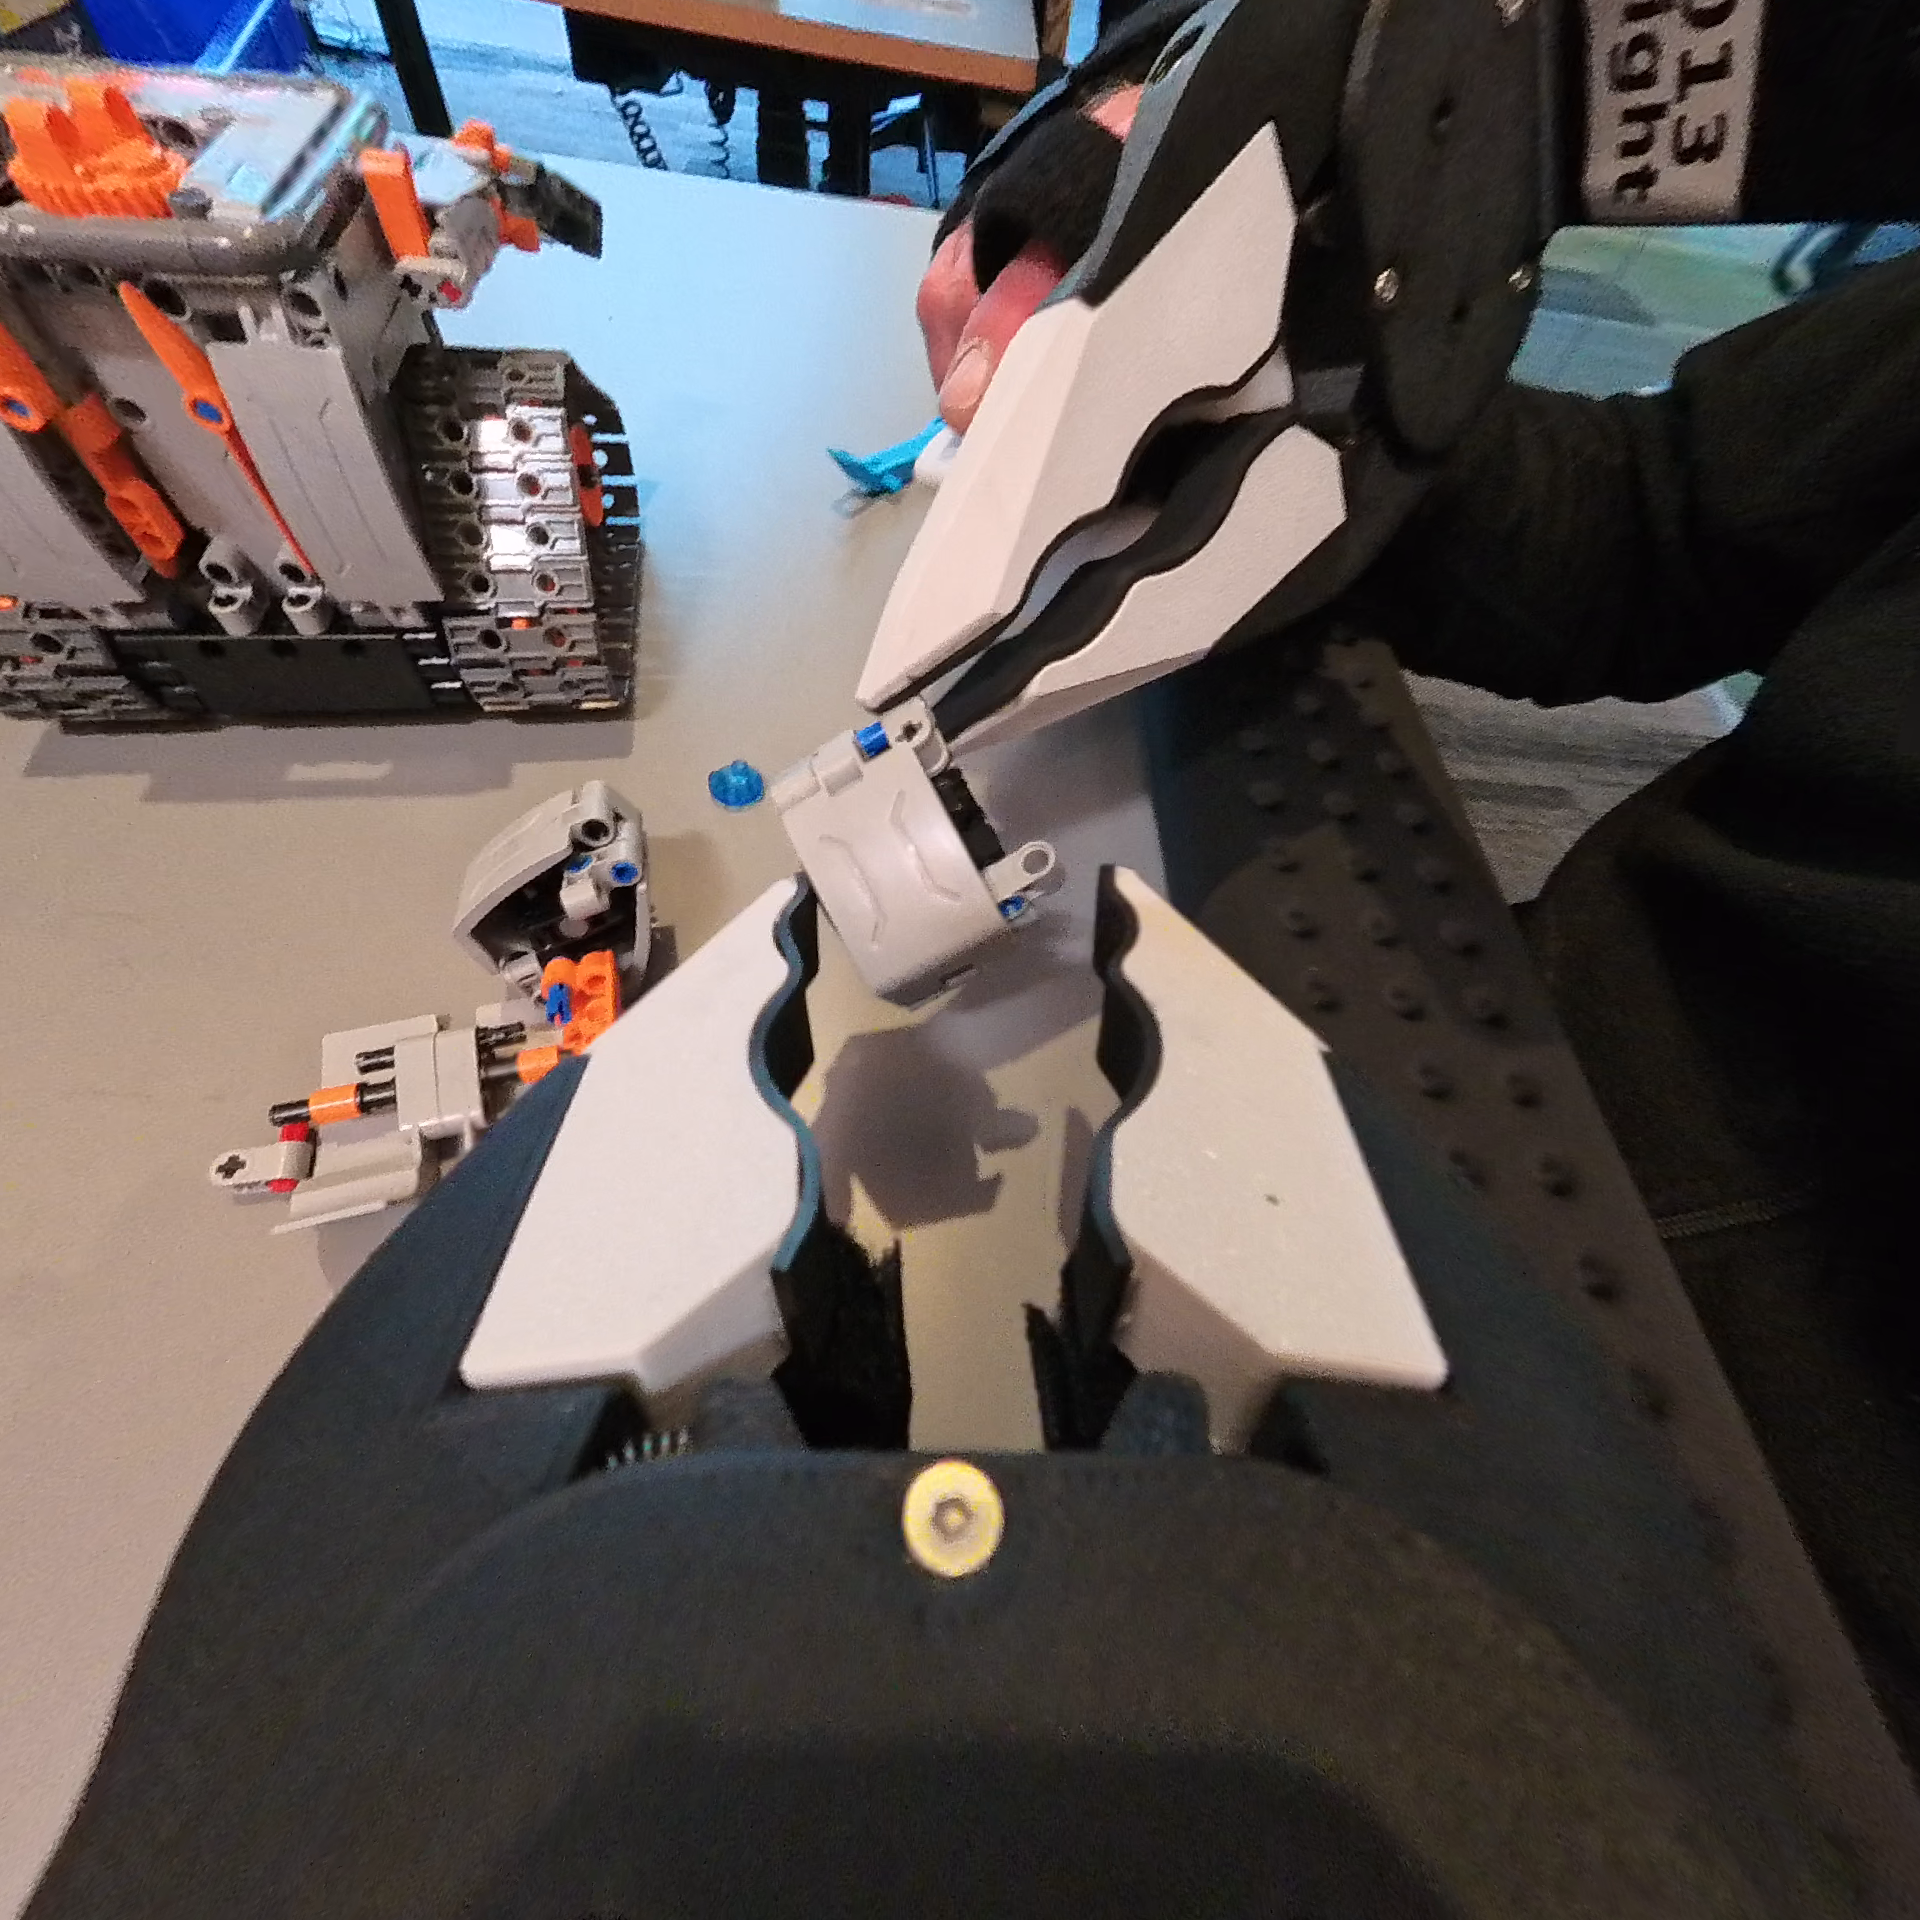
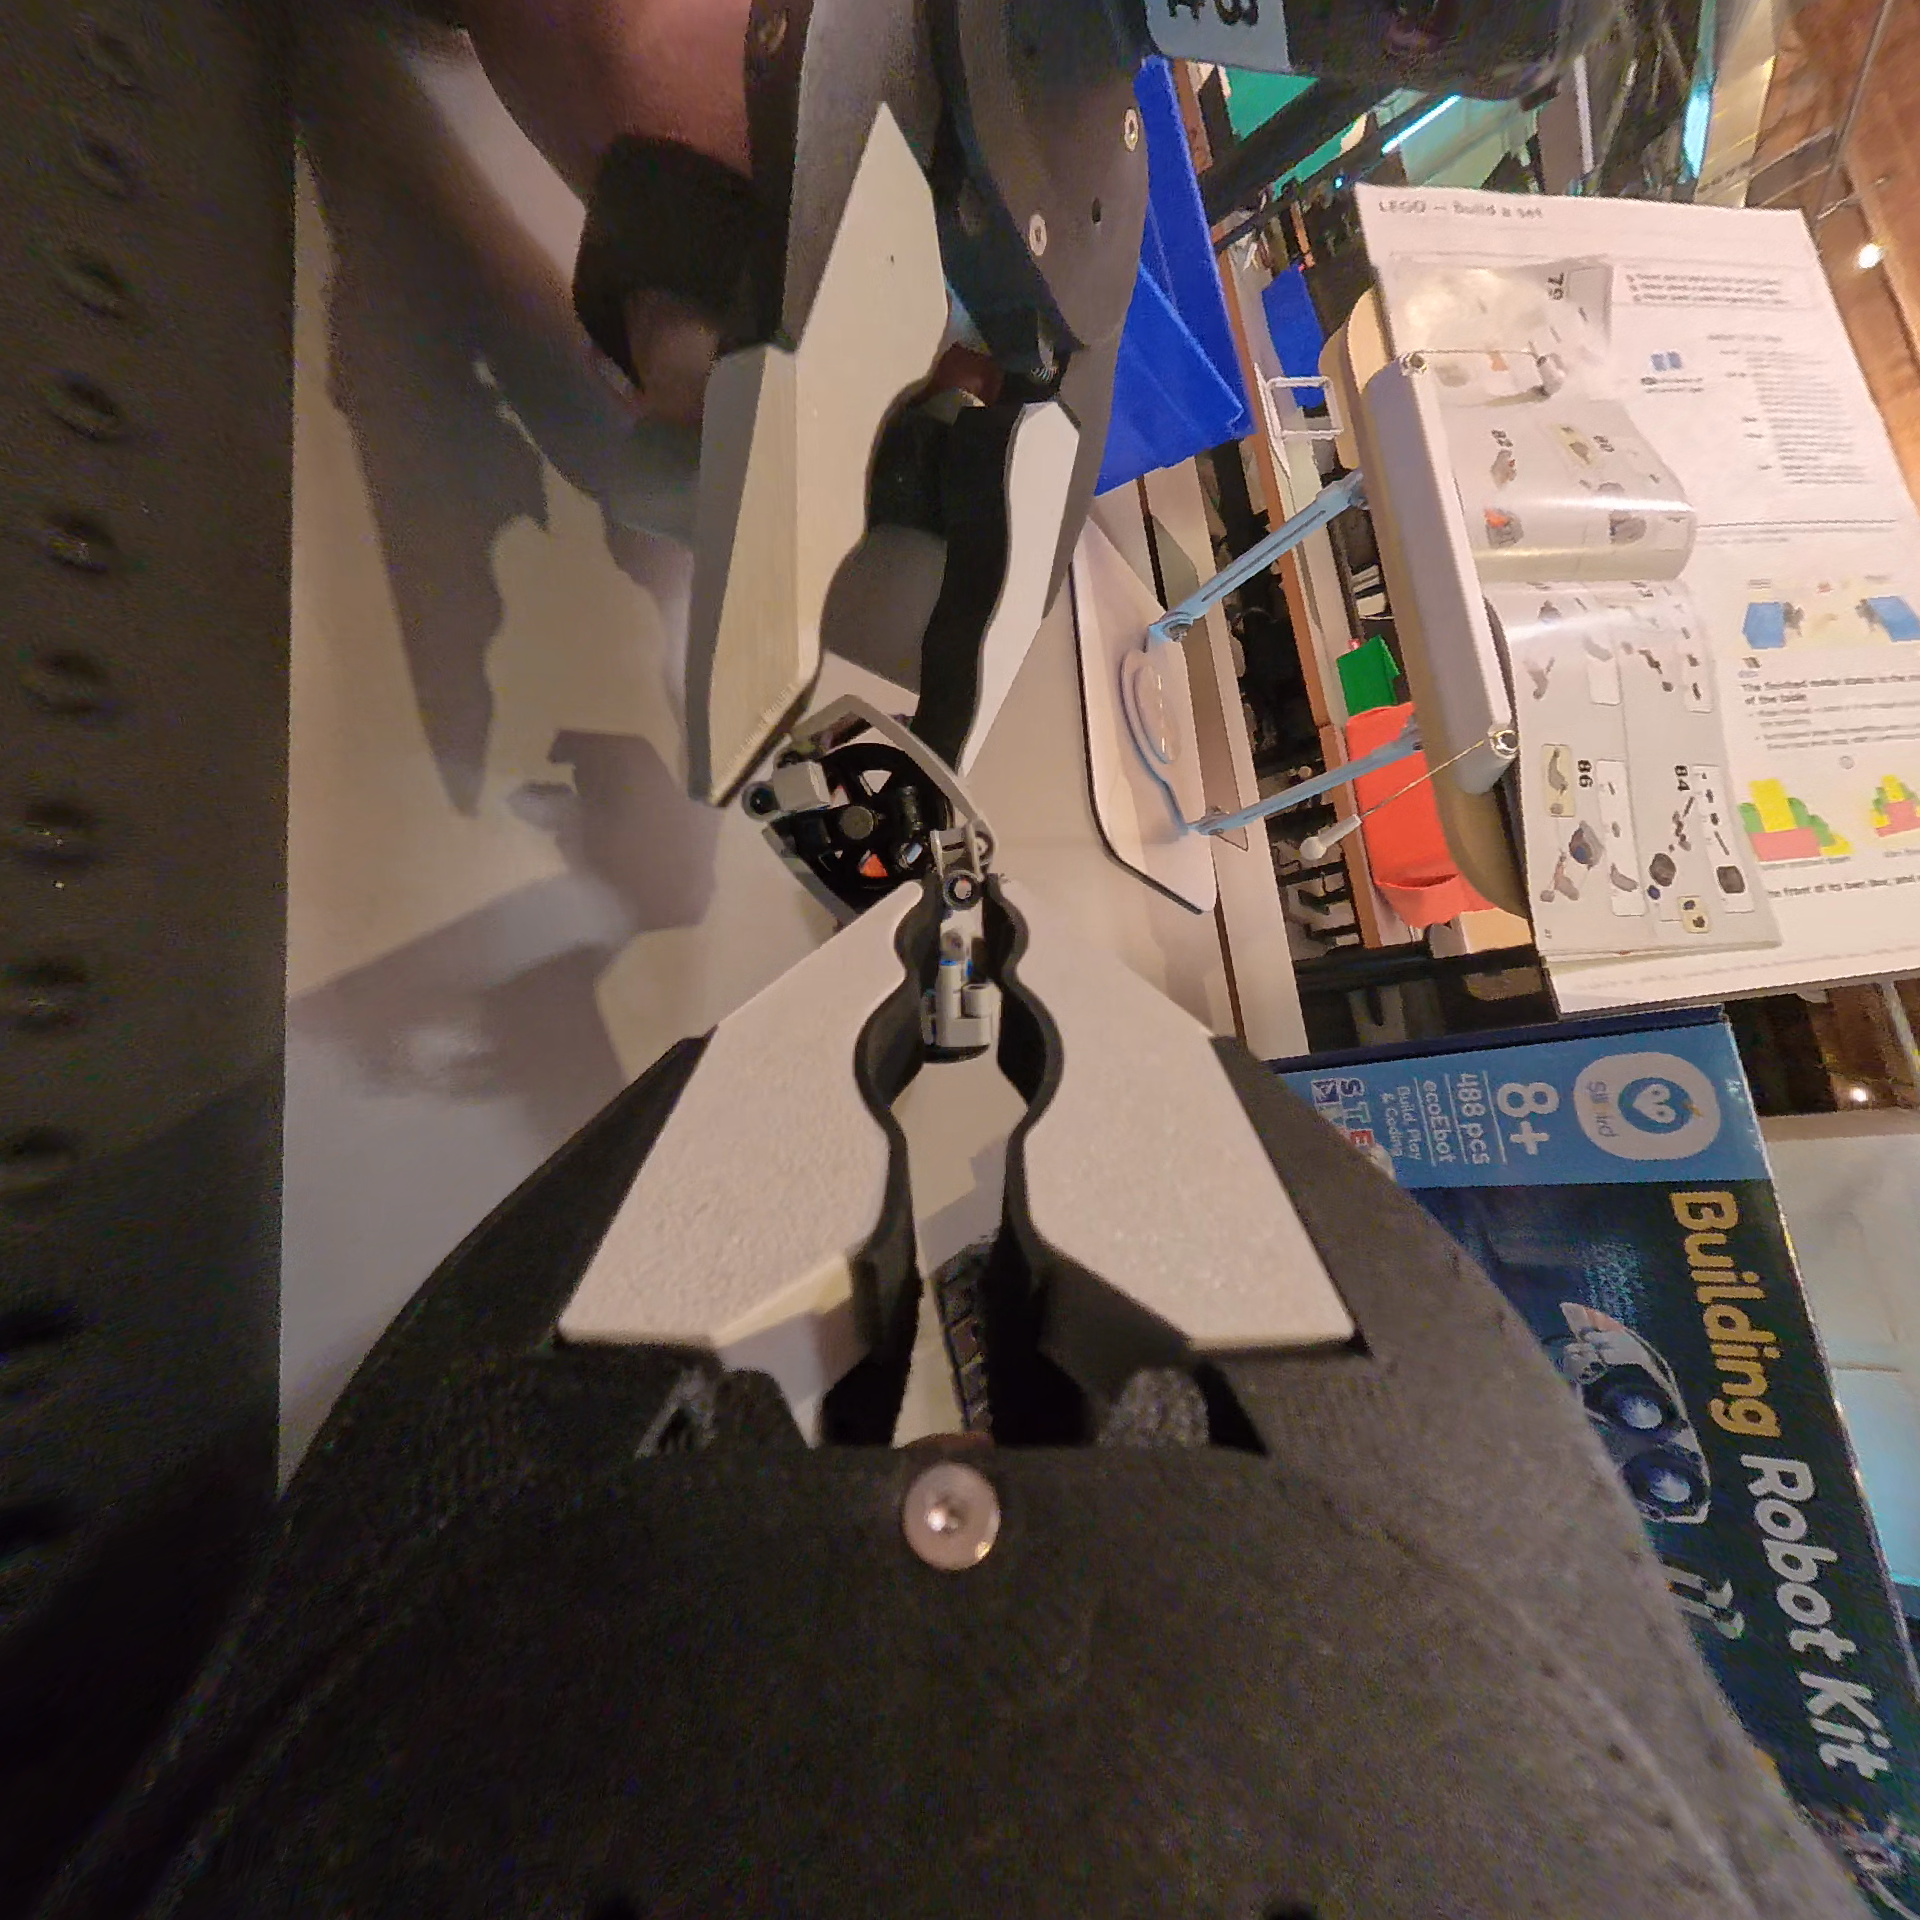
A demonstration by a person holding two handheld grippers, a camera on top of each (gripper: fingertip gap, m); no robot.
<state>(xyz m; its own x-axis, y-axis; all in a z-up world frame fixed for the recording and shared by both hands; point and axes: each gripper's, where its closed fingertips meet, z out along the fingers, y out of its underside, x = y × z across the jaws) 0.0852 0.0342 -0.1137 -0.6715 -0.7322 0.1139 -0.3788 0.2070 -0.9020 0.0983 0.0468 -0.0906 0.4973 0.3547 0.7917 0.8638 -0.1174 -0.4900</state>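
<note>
A grey shell piece [image 1: 906, 878] is gripped by the right tongs [image 1: 894, 707] above the counter [image 1: 156, 914]; the left tongs [image 1: 956, 904] are spread open at its 6 o'clock. A tracked model [image 1: 291, 457] is seen at 10 o'clock.

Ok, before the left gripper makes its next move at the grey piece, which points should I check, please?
1. Right gripper shut on the grey brick assembly: ok.
2. Left gripper open: ok, jaws wide apart.
3. Assembly deep between the left fingers: not ok, only at their tips.
4. Translucent blue stud firmly seated on the assembly: cannot tell.
5. Loose grey-orange sub-assemblies apart from both grippers: ok, lying on the table.
</note>
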